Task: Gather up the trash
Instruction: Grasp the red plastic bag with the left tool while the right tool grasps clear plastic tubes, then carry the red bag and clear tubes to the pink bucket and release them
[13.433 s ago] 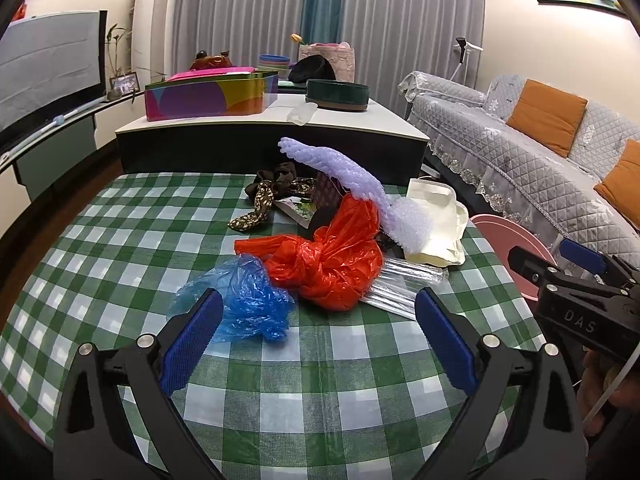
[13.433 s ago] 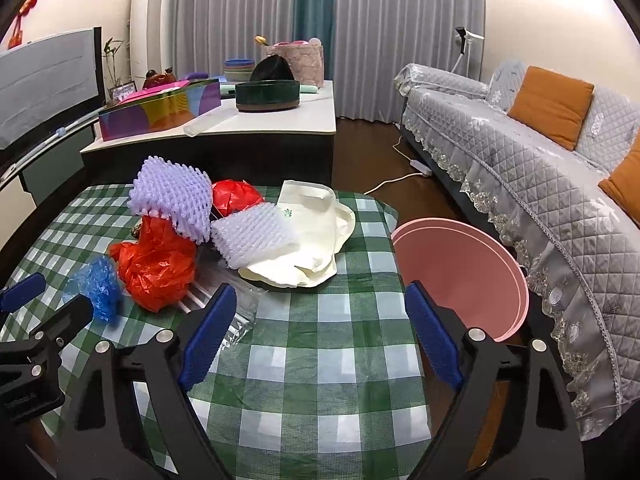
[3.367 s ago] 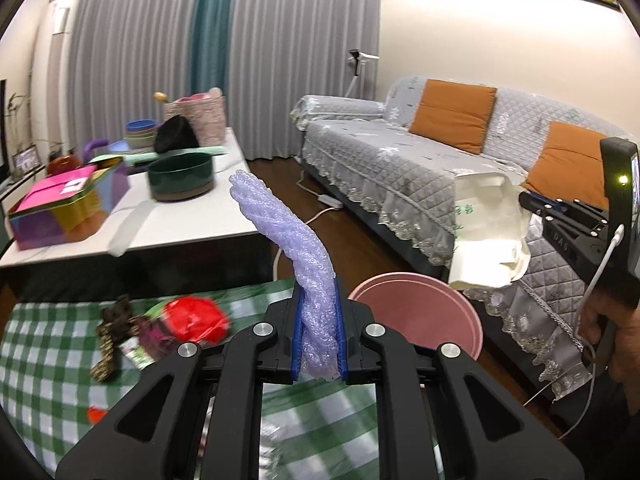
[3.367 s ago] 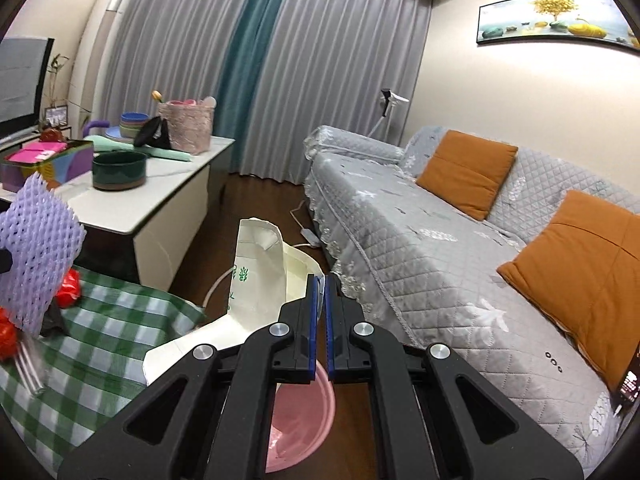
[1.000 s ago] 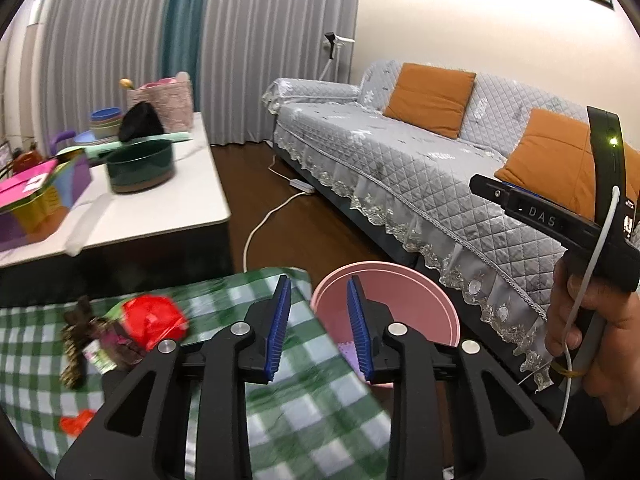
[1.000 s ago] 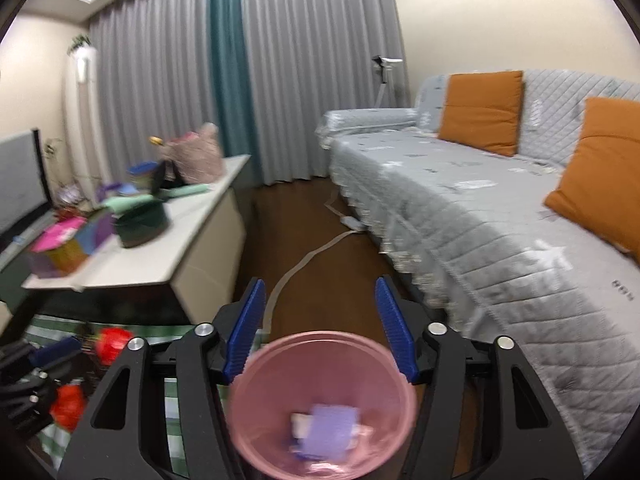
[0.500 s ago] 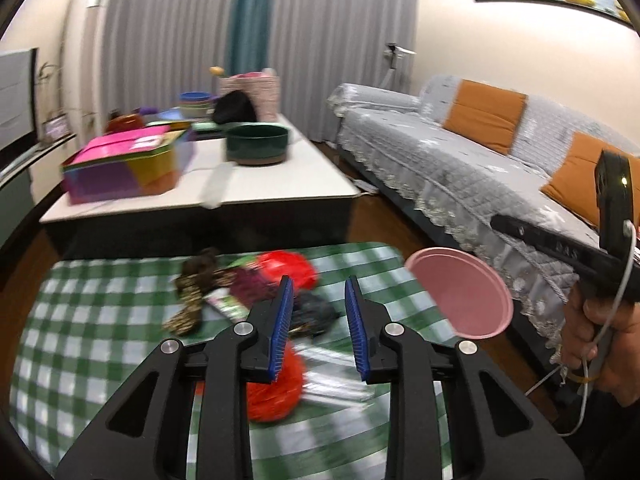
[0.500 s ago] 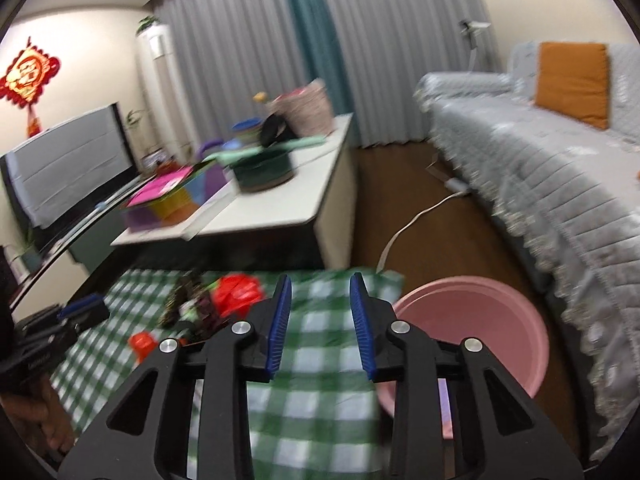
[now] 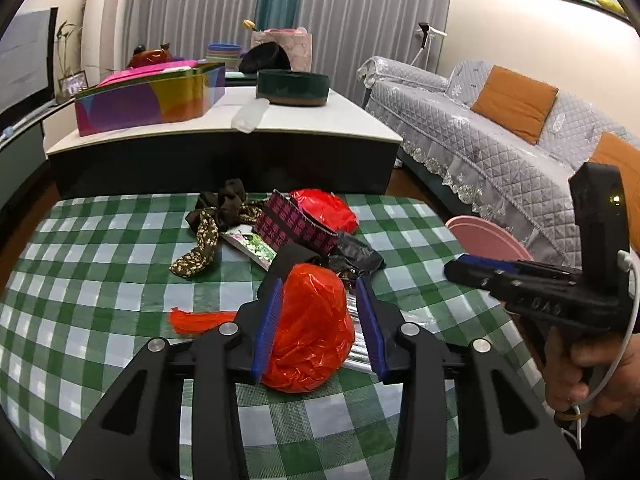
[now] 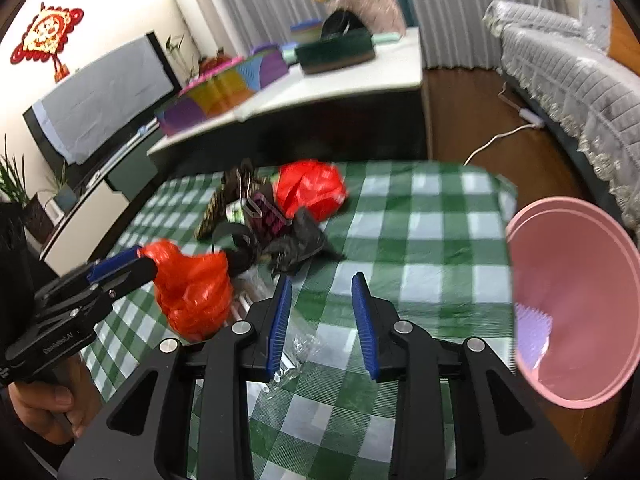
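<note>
My left gripper has its jaws spreading, straddling the orange-red plastic bag; the left pad looks to touch the bag, the right pad stands just clear, so no real pinch. My right gripper has jaws parted and opening, nothing clamped; crinkled clear plastic wrap lies on the cloth under and between the pads, not pressed. From the right wrist view my left gripper pokes into the same bag, near the middle of the green checked tablecloth. A torn red scrap lies just left of the bag. Beyond the bag, toward the table's far edge: black plastic film, a dark maroon patterned box, a second red bag touching it, a floral packet, and a brown spotted cloth strip on the left of the pile. The pink bin sits off the table's right edge, with a purple foam net inside it. A hand holds the right gripper's handle. Behind the table is a white-topped low cabinet with a colourful box and a dark green bowl.
</note>
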`<state>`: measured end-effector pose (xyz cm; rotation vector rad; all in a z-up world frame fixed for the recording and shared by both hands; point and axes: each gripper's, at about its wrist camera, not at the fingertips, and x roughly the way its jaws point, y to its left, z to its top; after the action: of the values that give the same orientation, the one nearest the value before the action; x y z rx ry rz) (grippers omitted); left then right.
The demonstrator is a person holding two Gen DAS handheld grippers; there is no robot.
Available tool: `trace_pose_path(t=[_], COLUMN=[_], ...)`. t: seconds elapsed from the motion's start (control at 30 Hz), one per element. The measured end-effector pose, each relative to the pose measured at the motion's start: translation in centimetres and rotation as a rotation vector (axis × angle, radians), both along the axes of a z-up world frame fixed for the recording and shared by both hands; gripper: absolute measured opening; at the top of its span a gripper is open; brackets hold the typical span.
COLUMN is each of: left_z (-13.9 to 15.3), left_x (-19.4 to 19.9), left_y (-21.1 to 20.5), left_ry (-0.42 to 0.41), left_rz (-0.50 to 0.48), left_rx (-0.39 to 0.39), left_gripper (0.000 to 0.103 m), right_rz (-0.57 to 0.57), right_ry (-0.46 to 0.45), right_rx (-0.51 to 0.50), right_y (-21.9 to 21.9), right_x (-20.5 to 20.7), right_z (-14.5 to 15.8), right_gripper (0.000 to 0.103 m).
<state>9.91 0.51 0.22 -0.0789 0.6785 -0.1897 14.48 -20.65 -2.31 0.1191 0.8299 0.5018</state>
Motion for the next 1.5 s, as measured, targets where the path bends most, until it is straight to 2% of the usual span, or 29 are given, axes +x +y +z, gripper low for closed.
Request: trace_pose_path(t=[0.13, 0.2, 0.33, 0.57, 0.63, 0.7, 1.13, 1.5], left_z=[-0.8, -1.0, -0.9, -0.7, -0.6, -0.4, 1.5, 3.1], left_x=[0.8, 1.0, 1.3, 1.4, 1.3, 1.2, -1.1, -2.5], left_y=[0.0, 0.1, 0.6, 2.4, 2.8, 2.9, 2.6, 1.1], left_ry=[0.027, 0.034, 0.033, 0.035, 0.033, 0.029, -0.027, -0.068], left_rz=[0.008, 0.012, 0.033, 0.108, 0.119, 0.123, 0.118, 0.087], left_rx=[0.003, -0.001, 0.011, 0.005, 0.002, 0.000, 0.003, 0.012], left_gripper=[0.038, 0.031, 0.024, 0.021, 0.021, 0.020, 0.020, 0.020], right_rz=[0.053, 0.075, 0.119, 0.176, 0.191, 0.200, 0.119, -0.001], right_ry=[0.041, 0.052, 0.066, 0.087, 0.080, 0.069, -0.103, -0.182], right_rx=[-0.029, -0.043, -0.056, -0.098, -0.122, -0.133, -0.104, -0.099], right_y=[1.3, 2.0, 2.8, 4.1, 4.4, 4.6, 2.3, -1.2], right_x=[0.6, 0.7, 0.9, 0.9, 0.6, 0.4, -3.2, -4.6], right_z=[-1.7, -2.3, -2.9, -3.6, -3.6, -3.5, 1.8, 4.8], right_gripper=[0.035, 0.035, 0.035, 0.035, 0.016, 0.004, 0.002, 0.002])
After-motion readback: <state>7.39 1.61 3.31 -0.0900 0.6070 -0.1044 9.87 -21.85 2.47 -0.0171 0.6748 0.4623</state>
